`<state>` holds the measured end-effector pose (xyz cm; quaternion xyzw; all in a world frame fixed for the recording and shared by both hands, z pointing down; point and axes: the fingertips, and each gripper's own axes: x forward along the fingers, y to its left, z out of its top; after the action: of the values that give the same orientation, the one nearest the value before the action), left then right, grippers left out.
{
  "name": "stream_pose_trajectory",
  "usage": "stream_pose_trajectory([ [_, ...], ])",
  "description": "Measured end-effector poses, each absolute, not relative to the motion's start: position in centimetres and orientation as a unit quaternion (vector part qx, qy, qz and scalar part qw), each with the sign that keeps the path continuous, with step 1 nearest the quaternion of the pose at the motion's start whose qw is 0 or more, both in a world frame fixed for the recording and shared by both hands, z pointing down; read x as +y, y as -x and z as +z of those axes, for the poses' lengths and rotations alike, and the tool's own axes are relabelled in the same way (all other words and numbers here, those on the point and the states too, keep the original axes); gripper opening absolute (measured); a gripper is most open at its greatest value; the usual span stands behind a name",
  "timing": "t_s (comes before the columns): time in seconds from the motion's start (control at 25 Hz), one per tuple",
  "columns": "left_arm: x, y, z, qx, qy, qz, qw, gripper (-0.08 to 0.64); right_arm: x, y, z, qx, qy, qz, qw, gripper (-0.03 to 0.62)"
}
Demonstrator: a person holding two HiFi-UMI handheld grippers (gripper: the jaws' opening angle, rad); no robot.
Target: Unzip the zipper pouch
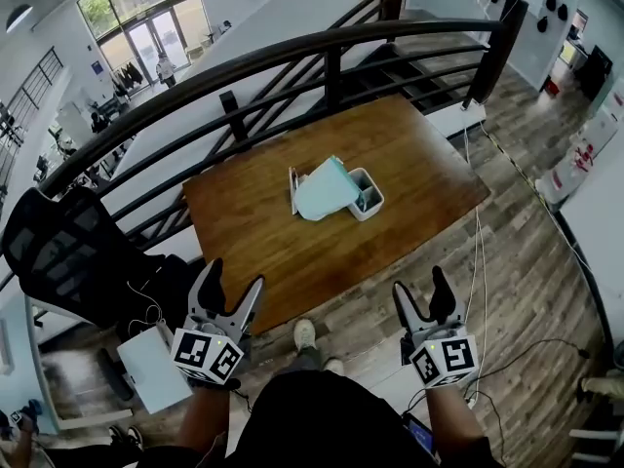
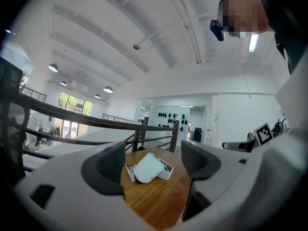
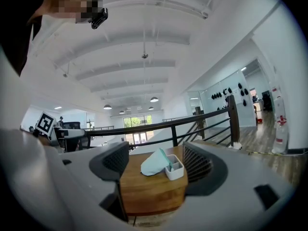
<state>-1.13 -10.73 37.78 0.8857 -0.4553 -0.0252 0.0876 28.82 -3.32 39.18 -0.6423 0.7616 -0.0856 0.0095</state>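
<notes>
Wood-plank flooring surrounded a brown wooden bench (image 1: 283,252) that stood against a dark curved railing (image 1: 292,52), with a black office chair (image 1: 58,252) off to its left in the head view. Near the middle of the bench lay the pale teal zipper pouch (image 1: 327,191), one end leaning on a small white organiser box (image 1: 368,195) and a thin flat item, too small to identify, propped at its other end. Both tools were held low and near the person's body, well apart from the bench top: the left tongs (image 1: 234,279) and the right tongs (image 1: 419,283) each had their jaws spread with nothing between them. From the left gripper view, the dark pads (image 2: 109,170) stood wide apart, and the pouch (image 2: 148,168) and box (image 2: 166,170) showed far off through the gap, resting on the bench (image 2: 159,201). From the right gripper view, the ribbed pads (image 3: 198,165) were likewise separated and empty, framing the pouch (image 3: 154,164) leaning against the box (image 3: 175,169) near the bench's (image 3: 149,191) front edge, the railing (image 3: 192,121) running behind.
</notes>
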Motion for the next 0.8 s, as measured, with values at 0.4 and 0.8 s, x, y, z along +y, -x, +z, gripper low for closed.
stream_pose_trajectory([
  [0.4, -18.2, 3.6, 39.1, -0.45, -0.886, -0.032, 0.103, 0.353, -11.8, -25.7, 39.1, 0.767, 0.636, -0.084, -0.008, 0.336],
  [0.8, -23.8, 5.9, 41.2, -0.439, -0.889, -0.039, 0.125, 0.353, -17.8, -22.4, 39.8, 0.773, 0.628, -0.082, -0.039, 0.334],
])
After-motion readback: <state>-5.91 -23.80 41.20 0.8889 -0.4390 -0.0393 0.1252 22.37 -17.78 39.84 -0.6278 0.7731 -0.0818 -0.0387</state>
